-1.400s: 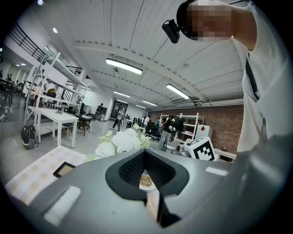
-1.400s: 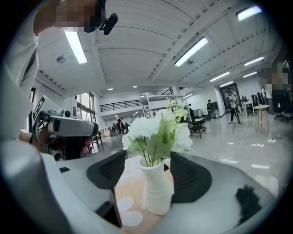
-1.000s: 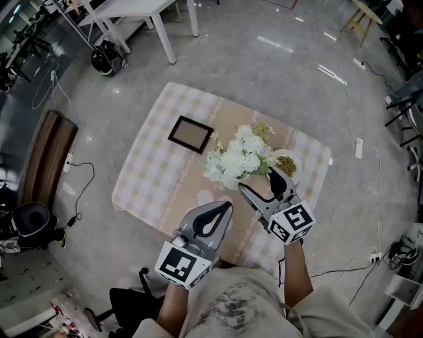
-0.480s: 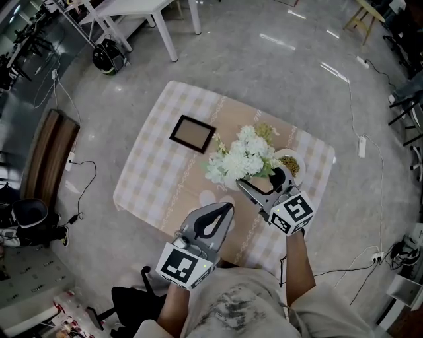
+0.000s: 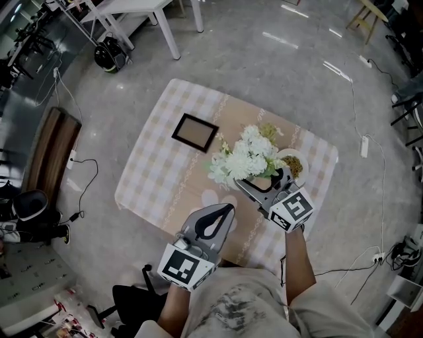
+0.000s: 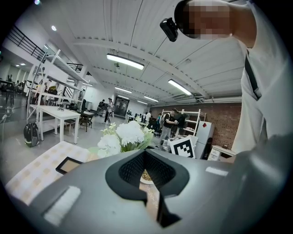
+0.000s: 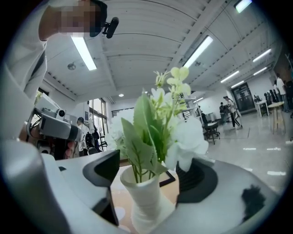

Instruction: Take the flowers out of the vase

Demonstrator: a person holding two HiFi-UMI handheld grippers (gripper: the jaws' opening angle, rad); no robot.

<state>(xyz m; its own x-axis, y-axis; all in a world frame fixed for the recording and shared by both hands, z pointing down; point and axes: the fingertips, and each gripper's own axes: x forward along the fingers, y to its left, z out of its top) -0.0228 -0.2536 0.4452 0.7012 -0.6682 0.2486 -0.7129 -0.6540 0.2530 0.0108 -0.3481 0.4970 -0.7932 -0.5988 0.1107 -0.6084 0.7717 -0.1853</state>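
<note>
A bunch of white flowers (image 5: 248,155) with green leaves stands in a white vase (image 7: 143,199) on the table (image 5: 152,178). In the head view the blooms hide most of the vase. My right gripper (image 5: 263,179) is open, its jaws standing wide on either side of the vase's neck (image 7: 149,171) without pressing on it. The stems (image 7: 137,171) rise from the vase between the pads. My left gripper (image 5: 229,206) hangs shut and empty over the table's near edge, short of the flowers (image 6: 123,137).
A dark picture frame (image 5: 195,132) lies flat on the checked cloth, left of the flowers. A white bowl (image 5: 294,165) with brownish contents sits to their right, close to my right gripper. A white table (image 5: 132,10) and cables stand on the floor around.
My right gripper has slid in closer under the flowers, so its jaws now flank the vase. The left gripper has stayed where it was.
</note>
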